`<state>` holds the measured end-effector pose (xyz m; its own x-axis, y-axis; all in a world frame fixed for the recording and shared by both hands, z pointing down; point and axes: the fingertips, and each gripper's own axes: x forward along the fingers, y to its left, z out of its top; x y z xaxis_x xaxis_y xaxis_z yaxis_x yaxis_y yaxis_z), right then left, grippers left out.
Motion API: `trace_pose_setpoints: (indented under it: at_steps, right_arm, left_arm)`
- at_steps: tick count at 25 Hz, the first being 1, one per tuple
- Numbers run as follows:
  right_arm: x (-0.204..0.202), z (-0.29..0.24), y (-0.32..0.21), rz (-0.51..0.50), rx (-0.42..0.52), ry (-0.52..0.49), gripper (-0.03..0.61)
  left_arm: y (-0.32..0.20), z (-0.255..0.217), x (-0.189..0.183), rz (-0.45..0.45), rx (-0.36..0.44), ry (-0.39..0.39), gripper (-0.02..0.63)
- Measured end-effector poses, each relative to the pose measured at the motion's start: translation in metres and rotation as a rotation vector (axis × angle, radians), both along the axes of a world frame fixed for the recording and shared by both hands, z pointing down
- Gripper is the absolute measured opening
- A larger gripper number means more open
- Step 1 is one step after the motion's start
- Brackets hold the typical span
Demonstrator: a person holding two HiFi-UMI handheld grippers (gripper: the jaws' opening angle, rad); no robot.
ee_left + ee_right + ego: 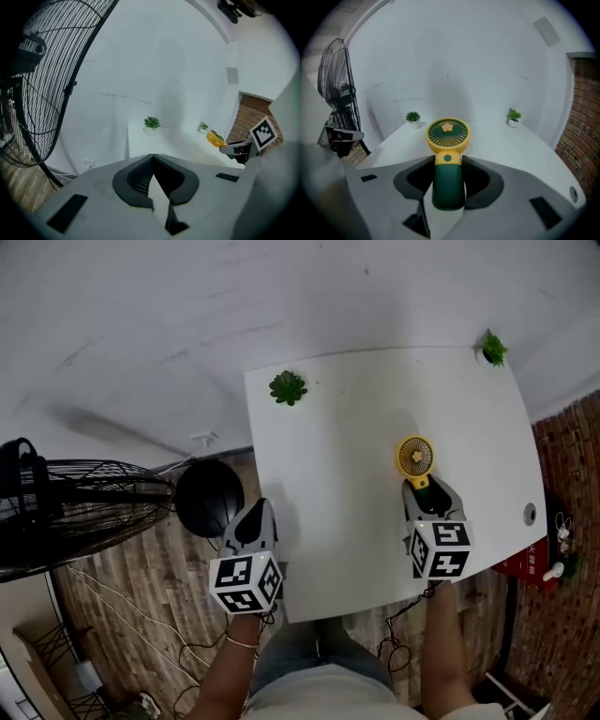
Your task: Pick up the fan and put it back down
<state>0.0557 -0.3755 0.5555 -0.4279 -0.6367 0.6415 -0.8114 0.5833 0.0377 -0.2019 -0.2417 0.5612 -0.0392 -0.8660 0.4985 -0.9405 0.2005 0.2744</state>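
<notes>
A small yellow fan (447, 137) with a green handle sits between the jaws of the right gripper (448, 174), which are clamped on the handle, over the right side of a white table (337, 474). The left gripper (153, 161), pressed closed and empty, is at the table's near left edge.

Over the table (337, 437), the fan (415, 457) sits between the right tool's (425, 487) jaws.

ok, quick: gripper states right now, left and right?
Left gripper: closed, holding nothing.
Right gripper: closed on the green handle of the fan.
</notes>
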Motion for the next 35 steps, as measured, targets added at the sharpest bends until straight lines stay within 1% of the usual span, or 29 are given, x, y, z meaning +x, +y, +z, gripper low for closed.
trace_pose_setpoints:
  at_steps: [7, 12, 18, 20, 22, 24, 26, 30, 35]
  right_arm:
    - [0.016, -0.061, 0.021, 0.05, 0.102, -0.076, 0.178]
    - [0.032, -0.119, 0.035, 0.101, 0.21, -0.149, 0.178]
    - [0.063, -0.183, 0.063, 0.152, 0.342, -0.204, 0.178]
    - [0.075, -0.206, 0.072, 0.179, 0.4, -0.226, 0.178]
    - [0.087, -0.23, 0.081, 0.216, 0.477, -0.247, 0.178]
    - [0.099, -0.251, 0.089, 0.252, 0.557, -0.255, 0.178]
    - [0.111, -0.265, 0.098, 0.283, 0.612, -0.26, 0.178]
    - [0.13, -0.275, 0.106, 0.329, 0.636, -0.283, 0.178]
    - [0.148, -0.276, 0.114, 0.365, 0.64, -0.276, 0.178]
  left_arm:
    - [0.003, -0.049, 0.017, 0.031, 0.094, -0.031, 0.011]
    - [-0.004, -0.102, 0.034, 0.074, 0.183, -0.071, 0.011]
    - [-0.005, -0.164, 0.064, 0.134, 0.288, -0.107, 0.011]
    - [-0.008, -0.183, 0.072, 0.154, 0.326, -0.121, 0.011]
    - [-0.015, -0.202, 0.079, 0.172, 0.361, -0.13, 0.011]
    - [-0.02, -0.217, 0.088, 0.187, 0.395, -0.132, 0.011]
    - [-0.023, -0.23, 0.099, 0.207, 0.424, -0.132, 0.011]
    - [-0.028, -0.247, 0.122, 0.26, 0.467, -0.132, 0.011]
    - [-0.032, -0.254, 0.136, 0.29, 0.483, -0.13, 0.011]
